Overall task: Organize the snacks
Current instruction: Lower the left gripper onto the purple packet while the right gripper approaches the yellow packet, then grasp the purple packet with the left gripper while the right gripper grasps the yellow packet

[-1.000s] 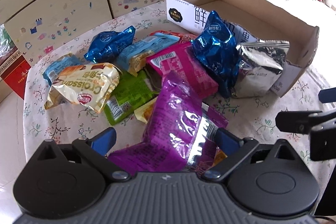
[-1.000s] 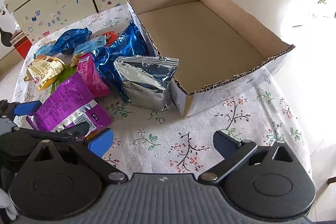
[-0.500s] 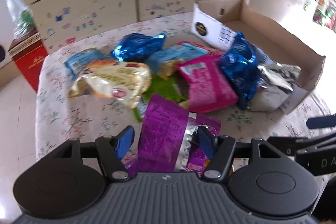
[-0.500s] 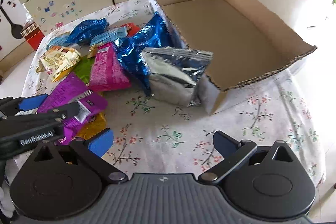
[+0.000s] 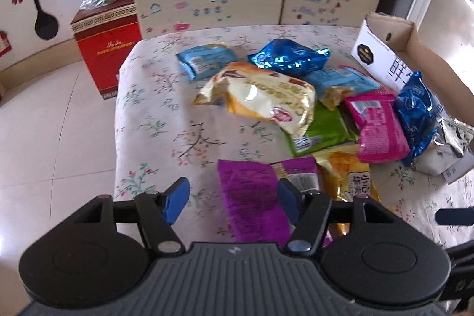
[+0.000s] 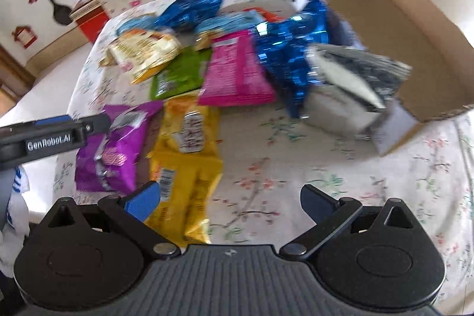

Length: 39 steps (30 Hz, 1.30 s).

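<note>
Looking along our left gripper (image 5: 234,199), we see its jaws spread wider than half a second ago, the purple snack pack (image 5: 251,197) lying between them and against the right finger on the floral tablecloth (image 5: 166,120); whether it is gripped we cannot tell. From the right wrist, our right gripper (image 6: 229,197) hangs open over a newly exposed yellow pack (image 6: 183,156), the cardboard box (image 6: 414,19) now farther right.
</note>
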{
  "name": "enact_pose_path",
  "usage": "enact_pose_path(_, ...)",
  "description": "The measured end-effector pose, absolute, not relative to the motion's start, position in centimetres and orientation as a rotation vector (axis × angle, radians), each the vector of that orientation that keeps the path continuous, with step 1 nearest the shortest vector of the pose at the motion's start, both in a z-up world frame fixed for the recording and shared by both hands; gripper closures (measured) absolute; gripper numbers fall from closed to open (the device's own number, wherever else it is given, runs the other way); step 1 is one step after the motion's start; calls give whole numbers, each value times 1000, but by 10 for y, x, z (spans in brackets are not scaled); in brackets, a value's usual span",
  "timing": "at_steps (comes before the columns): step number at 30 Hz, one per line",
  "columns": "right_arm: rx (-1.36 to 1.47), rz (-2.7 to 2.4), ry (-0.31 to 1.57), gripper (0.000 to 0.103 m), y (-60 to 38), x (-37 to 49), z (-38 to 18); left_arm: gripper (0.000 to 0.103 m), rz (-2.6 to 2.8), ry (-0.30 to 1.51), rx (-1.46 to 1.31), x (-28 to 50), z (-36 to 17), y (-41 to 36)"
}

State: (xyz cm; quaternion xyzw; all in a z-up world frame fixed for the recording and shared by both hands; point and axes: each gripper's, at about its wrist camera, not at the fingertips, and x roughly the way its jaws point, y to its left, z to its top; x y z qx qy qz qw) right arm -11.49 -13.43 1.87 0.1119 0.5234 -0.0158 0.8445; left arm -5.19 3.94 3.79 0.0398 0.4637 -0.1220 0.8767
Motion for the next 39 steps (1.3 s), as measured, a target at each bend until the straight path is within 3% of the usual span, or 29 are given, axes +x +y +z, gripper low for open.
enact_pose_path(12, 93, -44, 1159, 7, -92, -106, -4, 18, -313, 997, 69, -52, 31, 33)
enact_pose_path(16, 39, -65, 1132, 24, -93, -108, -2, 17, -294, 995, 109, -55, 26, 26)
enact_pose_path(20, 94, -84, 1130, 29, -116, -112, 2, 17, -314, 980, 130, -61, 31, 25)
enact_pose_path(24, 105, -120, 1130, 29, -129, -115, 1, 15, -332, 981, 169, -64, 27, 18)
enact_pose_path(28, 177, -114, 1140, 18, -135, -114, 3, 4, -341, 991, 178, -62, 19, 14)
enact_pose_path(34, 384, -116, 1138, 14, -157, -128, 10, 7, -389, 985, 176, -68, 25, 11)
enact_pose_path(39, 376, -124, 1141, 14, -151, -135, 9, 6, -434, 987, 253, -76, 29, 3)
